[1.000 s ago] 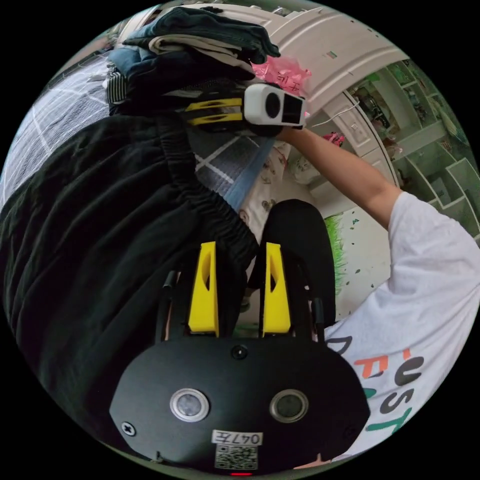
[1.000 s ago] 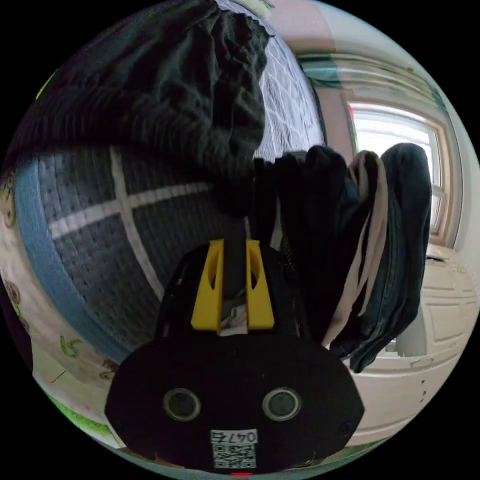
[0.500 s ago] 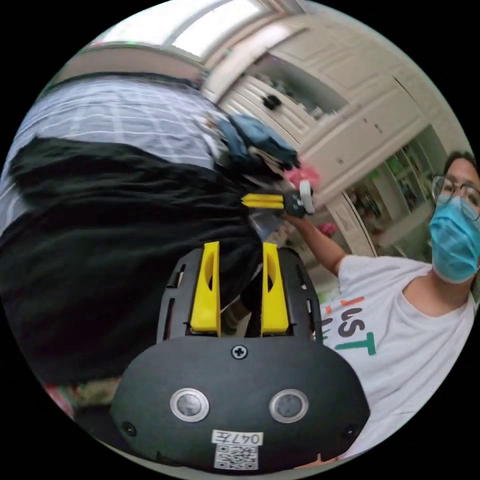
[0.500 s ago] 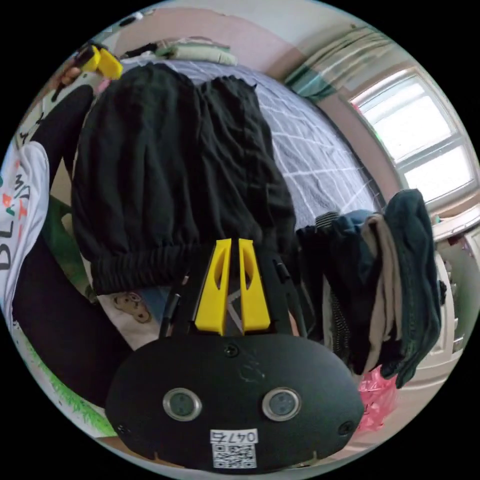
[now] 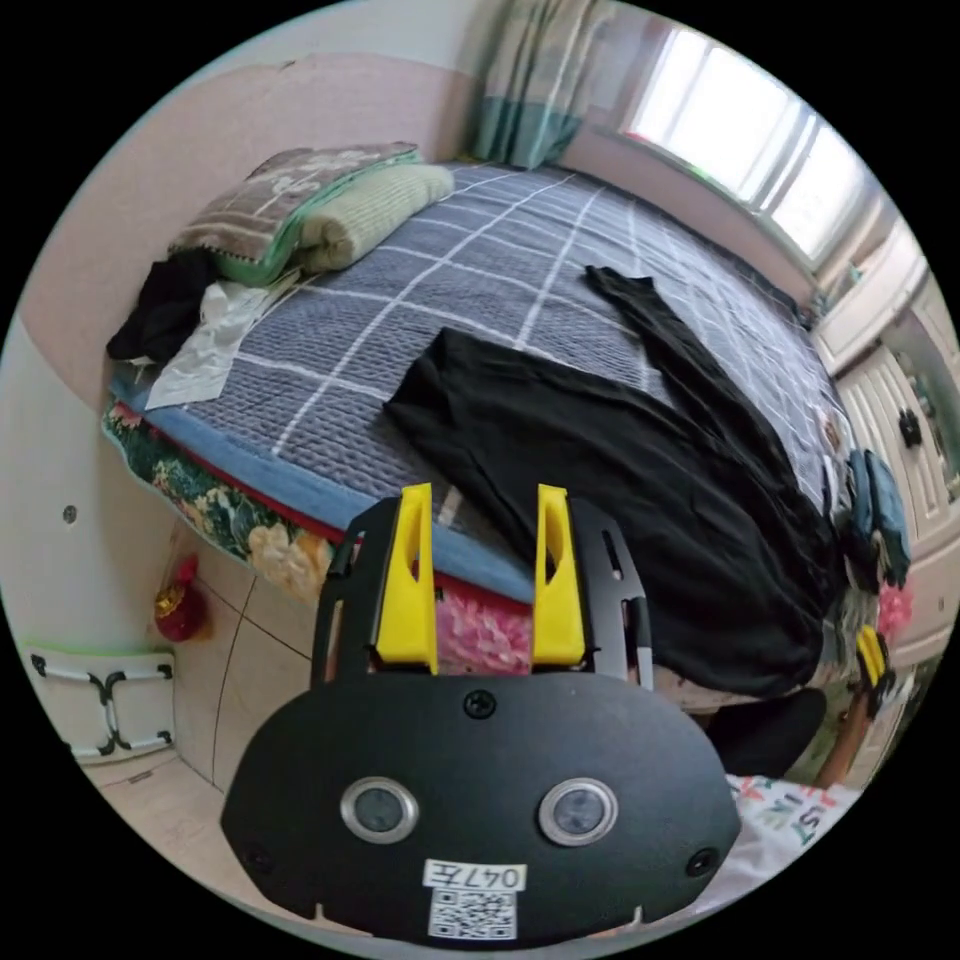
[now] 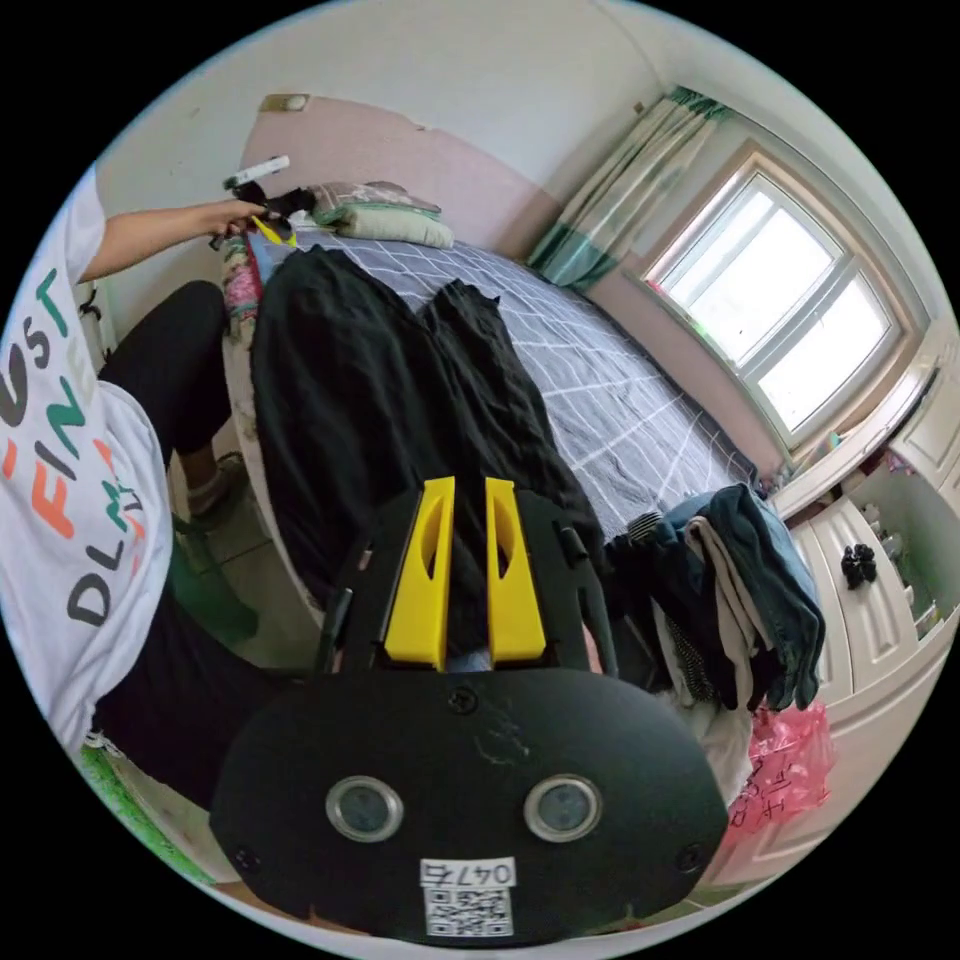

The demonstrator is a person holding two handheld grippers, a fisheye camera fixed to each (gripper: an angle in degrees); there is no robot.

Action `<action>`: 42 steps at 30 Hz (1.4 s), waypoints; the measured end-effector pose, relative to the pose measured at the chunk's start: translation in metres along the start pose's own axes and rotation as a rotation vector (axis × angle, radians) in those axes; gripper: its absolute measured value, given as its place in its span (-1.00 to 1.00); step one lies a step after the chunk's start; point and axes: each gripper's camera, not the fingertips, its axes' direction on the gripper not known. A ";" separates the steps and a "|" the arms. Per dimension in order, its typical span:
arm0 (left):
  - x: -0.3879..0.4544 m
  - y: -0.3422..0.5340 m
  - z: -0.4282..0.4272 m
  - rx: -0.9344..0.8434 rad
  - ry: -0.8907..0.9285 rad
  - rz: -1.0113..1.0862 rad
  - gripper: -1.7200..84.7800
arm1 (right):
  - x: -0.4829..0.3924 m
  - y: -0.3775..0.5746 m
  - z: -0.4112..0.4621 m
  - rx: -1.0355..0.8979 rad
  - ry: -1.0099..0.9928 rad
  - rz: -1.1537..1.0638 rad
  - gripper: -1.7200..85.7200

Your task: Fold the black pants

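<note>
Left claw (image 5: 483,578) jaws spread apart, nothing between them, held off the bed's near corner over the tiled floor (image 5: 210,690). Right claw (image 6: 466,575) jaws close together with a narrow gap; dark cloth sits behind the gap, can't tell if it is pinched. Black pants (image 5: 640,450) lie flat on the bed (image 5: 420,290), legs splayed in a V toward the far side, waist end hanging over the near edge. In the right gripper view the pants (image 6: 380,400) run from just past the claw toward the headboard end. Bed has a grey quilt with white grid lines, blue trim, floral valance under it. Folded blankets (image 5: 320,200) and a black-and-white clothes heap (image 5: 185,320) at the wall end. Stack of folded clothes (image 6: 740,590) just beside the pants at the foot end, pink plastic bag (image 6: 790,760) below it. Window (image 6: 800,310) with green curtain (image 6: 620,190), white cabinets (image 6: 880,600) along that side. Person's white printed shirt (image 6: 70,500) at the edge, cut off; the left claw (image 6: 265,228) is small and far, hard to make out. Folding stool (image 5: 95,700) by the wall, partly cut off.
</note>
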 end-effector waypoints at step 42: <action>-0.020 -0.071 -0.186 0.028 -0.002 -0.042 -0.97 | -0.023 0.010 0.007 -0.205 -0.291 -0.268 -0.96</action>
